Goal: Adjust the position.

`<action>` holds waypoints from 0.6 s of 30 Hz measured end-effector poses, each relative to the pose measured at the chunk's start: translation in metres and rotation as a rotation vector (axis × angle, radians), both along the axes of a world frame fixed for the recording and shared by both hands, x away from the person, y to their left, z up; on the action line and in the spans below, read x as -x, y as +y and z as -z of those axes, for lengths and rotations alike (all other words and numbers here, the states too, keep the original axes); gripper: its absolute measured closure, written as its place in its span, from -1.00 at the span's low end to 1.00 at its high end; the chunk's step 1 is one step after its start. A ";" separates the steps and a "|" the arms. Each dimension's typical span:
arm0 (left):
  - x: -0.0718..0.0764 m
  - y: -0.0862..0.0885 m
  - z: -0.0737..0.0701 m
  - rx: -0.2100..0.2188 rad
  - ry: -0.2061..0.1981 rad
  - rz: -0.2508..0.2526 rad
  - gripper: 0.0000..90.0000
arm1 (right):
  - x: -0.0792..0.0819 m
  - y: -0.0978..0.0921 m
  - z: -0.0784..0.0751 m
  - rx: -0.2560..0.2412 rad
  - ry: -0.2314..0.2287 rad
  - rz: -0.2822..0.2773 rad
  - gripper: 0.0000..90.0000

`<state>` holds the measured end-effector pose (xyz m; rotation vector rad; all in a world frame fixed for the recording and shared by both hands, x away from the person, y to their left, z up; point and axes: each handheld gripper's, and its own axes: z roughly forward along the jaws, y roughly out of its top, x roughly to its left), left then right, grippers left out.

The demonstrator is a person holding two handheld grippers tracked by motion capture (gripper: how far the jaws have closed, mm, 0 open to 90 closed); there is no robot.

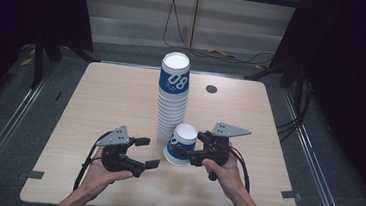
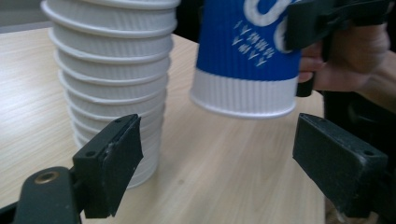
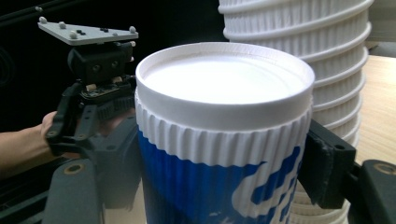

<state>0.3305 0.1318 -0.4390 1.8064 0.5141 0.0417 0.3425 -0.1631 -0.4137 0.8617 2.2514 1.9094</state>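
Centre of the high view: the right gripper [image 1: 185, 152] clamps a single blue-and-white cup [image 1: 181, 144], upside down, just beside the foot of the tall cup stack [image 1: 172, 99] on the table [image 1: 111, 96]. The left gripper [image 1: 147, 153], lower left of centre, has its jaws spread and holds nothing. The left gripper view adds what the top camera misses: the cup's [image 2: 247, 60] rim is tilted, lifted off the wood. The right gripper view shows the jaws pressing both ribbed sides of the cup [image 3: 224, 135].
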 end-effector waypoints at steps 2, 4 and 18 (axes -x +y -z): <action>0.001 -0.002 0.000 0.011 0.005 0.011 -0.65 | 0.000 0.001 0.001 0.003 0.004 -0.003 -0.42; 0.001 -0.004 0.000 0.005 0.003 0.016 -0.65 | 0.000 0.002 0.002 -0.004 0.003 -0.009 -0.42; 0.000 -0.015 0.000 0.014 0.022 0.059 -0.65 | 0.002 0.011 0.005 -0.065 0.024 -0.065 -0.41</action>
